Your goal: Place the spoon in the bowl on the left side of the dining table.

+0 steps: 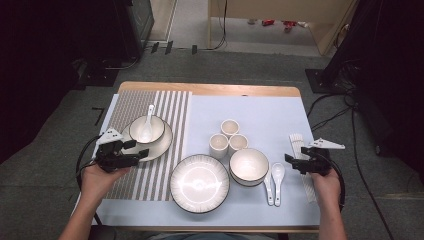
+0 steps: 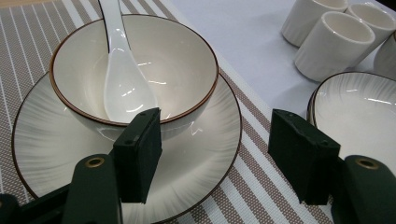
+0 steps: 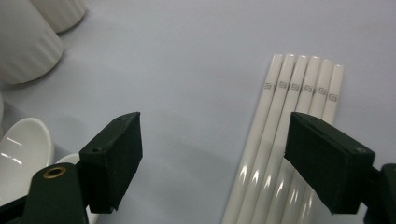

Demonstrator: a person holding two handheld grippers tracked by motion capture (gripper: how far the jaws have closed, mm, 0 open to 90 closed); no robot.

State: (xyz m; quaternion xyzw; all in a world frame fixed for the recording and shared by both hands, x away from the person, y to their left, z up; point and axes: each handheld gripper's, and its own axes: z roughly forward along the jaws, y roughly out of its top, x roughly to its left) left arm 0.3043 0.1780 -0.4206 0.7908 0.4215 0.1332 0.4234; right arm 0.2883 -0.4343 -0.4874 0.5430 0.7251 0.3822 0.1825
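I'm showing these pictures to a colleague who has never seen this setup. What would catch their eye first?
Likely the white ceramic bowl with a brown rim, holding a glossy white soup spoon, on a white ribbed plate atop the striped placemat at the table's left. The open left tool hovers at the plate. At the right, the open right tool hangs over a row of white chopsticks.

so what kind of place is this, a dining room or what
Probably a lab or studio recording setup, not a dining room: a small wooden table laid with white ceramic tableware stands on grey carpet, with black equipment stands and loose cables around it.
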